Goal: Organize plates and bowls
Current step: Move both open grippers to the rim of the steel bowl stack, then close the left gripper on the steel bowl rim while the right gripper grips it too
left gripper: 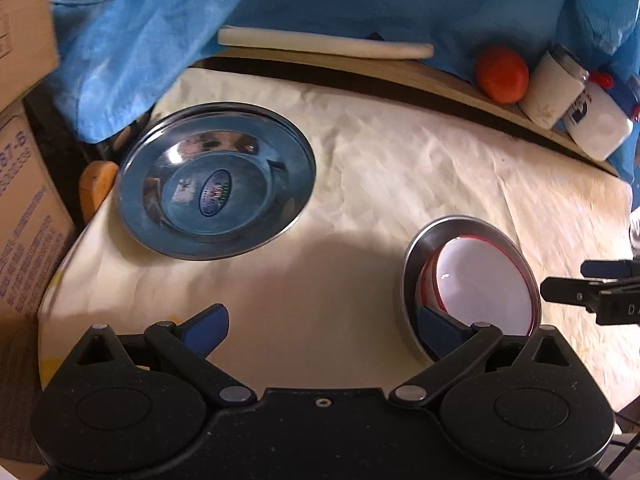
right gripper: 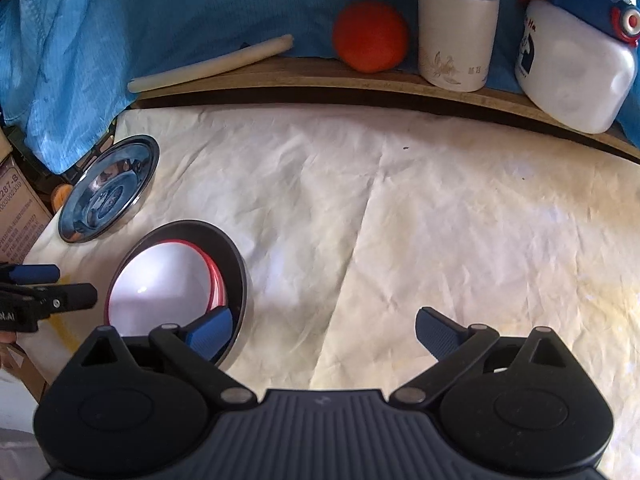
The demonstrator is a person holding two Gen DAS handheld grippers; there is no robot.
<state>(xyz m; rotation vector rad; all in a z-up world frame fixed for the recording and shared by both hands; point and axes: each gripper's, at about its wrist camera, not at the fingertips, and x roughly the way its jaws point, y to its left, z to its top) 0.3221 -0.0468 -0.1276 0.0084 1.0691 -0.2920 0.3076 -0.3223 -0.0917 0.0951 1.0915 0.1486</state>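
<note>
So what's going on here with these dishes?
A person holds two grippers over a cloth-covered table. Both the left hand-held gripper and the right hand-held gripper are open and empty. A white bowl sits nested in a steel bowl; a steel plate lies apart, at the cloth's edge.

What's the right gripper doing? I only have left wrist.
Observer: The right gripper is open, nothing between its fingers.
Operator: Near the bowl stack?
Observer: Its left fingertip overlaps the near rim of the steel bowl holding the white bowl; contact unclear.
Operator: Flask on the shelf?
Observer: The white flask stands upright, metal collar on top.
</note>
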